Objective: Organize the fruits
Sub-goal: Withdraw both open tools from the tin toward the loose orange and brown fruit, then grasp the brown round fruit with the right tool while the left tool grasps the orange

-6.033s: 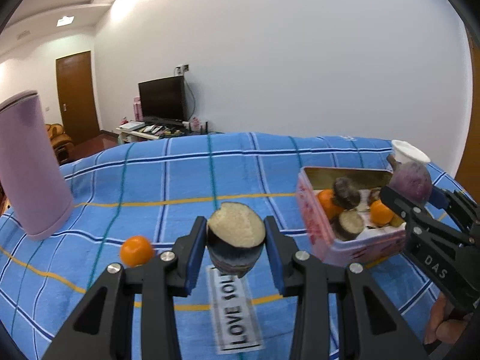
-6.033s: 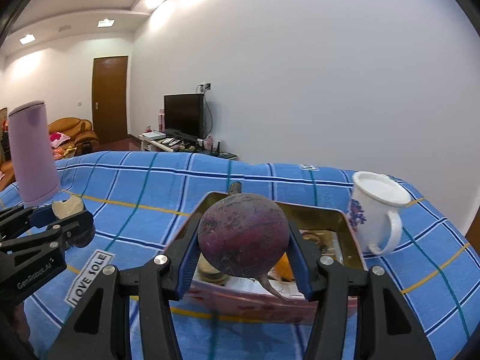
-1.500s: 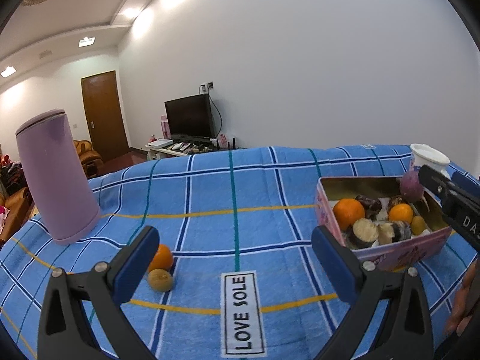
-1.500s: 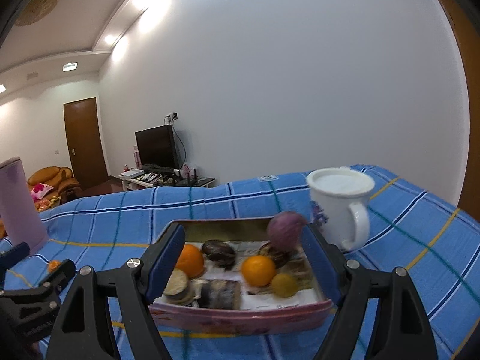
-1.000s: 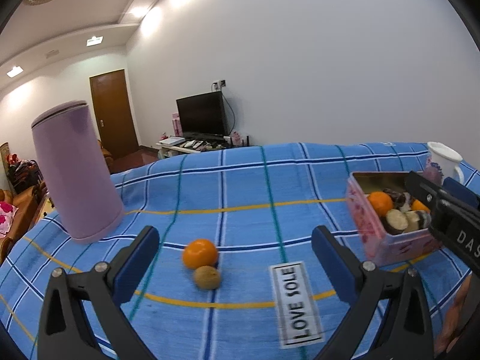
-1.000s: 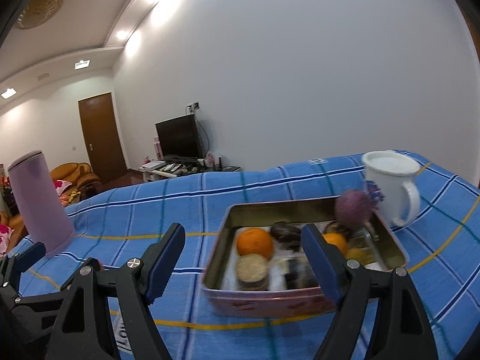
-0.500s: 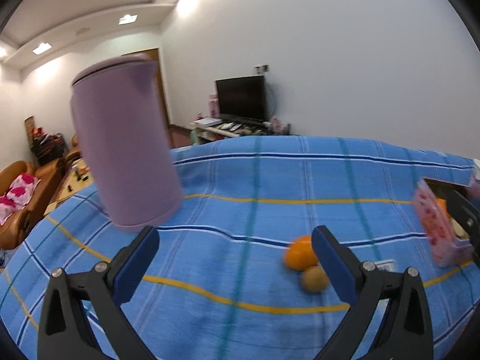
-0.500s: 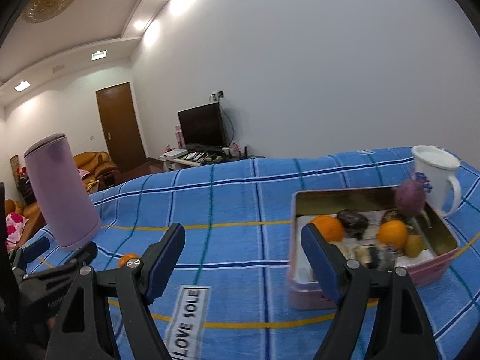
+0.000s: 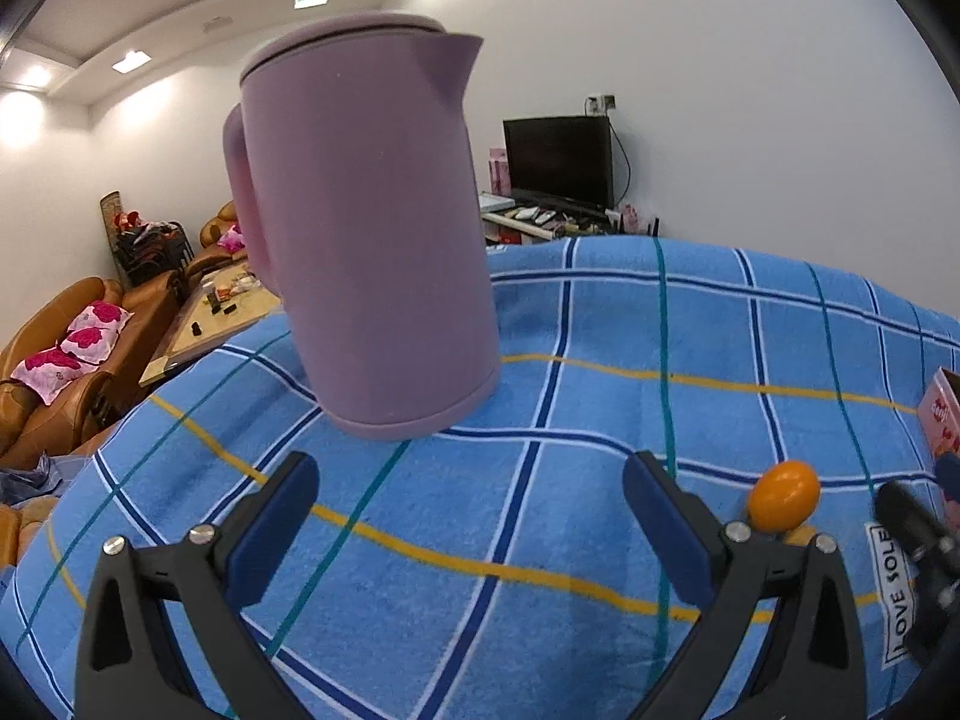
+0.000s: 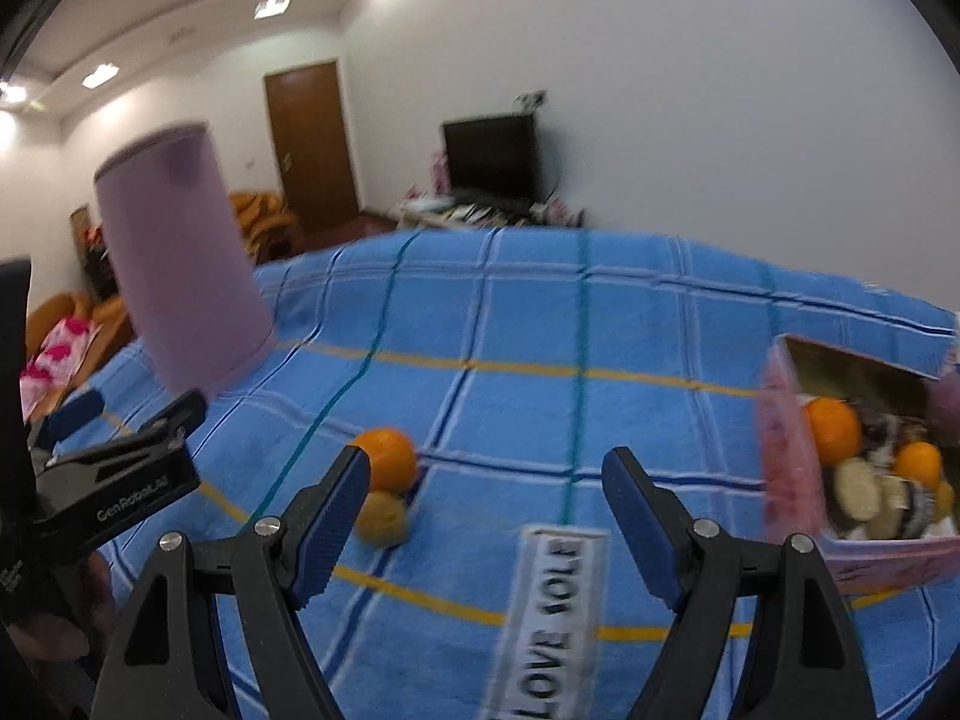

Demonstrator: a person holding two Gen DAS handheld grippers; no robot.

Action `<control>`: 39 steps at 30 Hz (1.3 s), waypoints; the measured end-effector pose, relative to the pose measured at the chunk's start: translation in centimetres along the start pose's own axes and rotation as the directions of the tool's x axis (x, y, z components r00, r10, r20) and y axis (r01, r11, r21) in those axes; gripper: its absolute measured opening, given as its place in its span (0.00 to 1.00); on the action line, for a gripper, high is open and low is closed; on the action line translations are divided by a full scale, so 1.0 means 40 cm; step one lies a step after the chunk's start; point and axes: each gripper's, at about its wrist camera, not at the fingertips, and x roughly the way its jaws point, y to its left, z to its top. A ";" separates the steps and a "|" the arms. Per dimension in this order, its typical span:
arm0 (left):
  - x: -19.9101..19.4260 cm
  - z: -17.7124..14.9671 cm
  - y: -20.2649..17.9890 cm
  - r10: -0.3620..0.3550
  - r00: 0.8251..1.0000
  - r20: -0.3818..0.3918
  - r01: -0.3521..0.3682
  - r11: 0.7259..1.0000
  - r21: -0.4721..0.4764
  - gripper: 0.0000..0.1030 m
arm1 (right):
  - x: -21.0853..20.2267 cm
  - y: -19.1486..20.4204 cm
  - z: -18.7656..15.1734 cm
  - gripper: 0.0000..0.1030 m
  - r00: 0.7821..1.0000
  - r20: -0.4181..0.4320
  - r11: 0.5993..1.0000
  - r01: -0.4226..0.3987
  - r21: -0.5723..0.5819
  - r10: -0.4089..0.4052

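Orange (image 10: 387,459) and perhaps a lemon (image 10: 381,517) lie beside released, empty right tongs (image 10: 483,516).

The blue checked cloth (image 9: 600,420) looks like soft, matt terry with a rough nap, and the white label (image 10: 549,612) sewn on it at about 6 o'clock in the right view is smooth woven tape. The lilac kettle (image 9: 366,228) has a smooth, matt plastic skin. The tin (image 10: 792,468) at 3 o'clock shows dull gold metal inside, and the orange (image 10: 389,459) has a slightly glossy peel.
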 end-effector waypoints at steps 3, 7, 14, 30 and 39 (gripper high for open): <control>0.008 -0.003 0.005 -0.002 1.000 -0.020 0.002 1.000 0.006 1.00 | 0.030 0.037 -0.003 0.76 0.997 -0.062 0.998 -0.041 -0.042 0.038; 0.000 -0.003 -0.003 -0.009 1.000 -0.020 0.009 1.000 0.018 1.00 | 0.066 0.066 -0.010 0.63 0.989 -0.135 0.994 -0.073 -0.078 0.062; 0.002 -0.003 -0.009 -0.008 1.000 -0.023 0.009 0.999 0.031 1.00 | 0.118 0.092 -0.014 0.47 0.972 -0.228 0.992 -0.084 -0.089 0.062; 0.003 -0.005 -0.028 -0.035 0.999 -0.022 0.036 0.998 0.057 1.00 | 0.100 0.042 -0.026 0.29 0.971 -0.236 0.996 -0.051 -0.078 0.031; -0.004 -0.004 -0.049 -0.104 0.995 -0.013 0.104 0.991 0.084 1.00 | 0.020 -0.048 -0.001 0.29 0.999 -0.045 0.999 0.010 0.040 -0.008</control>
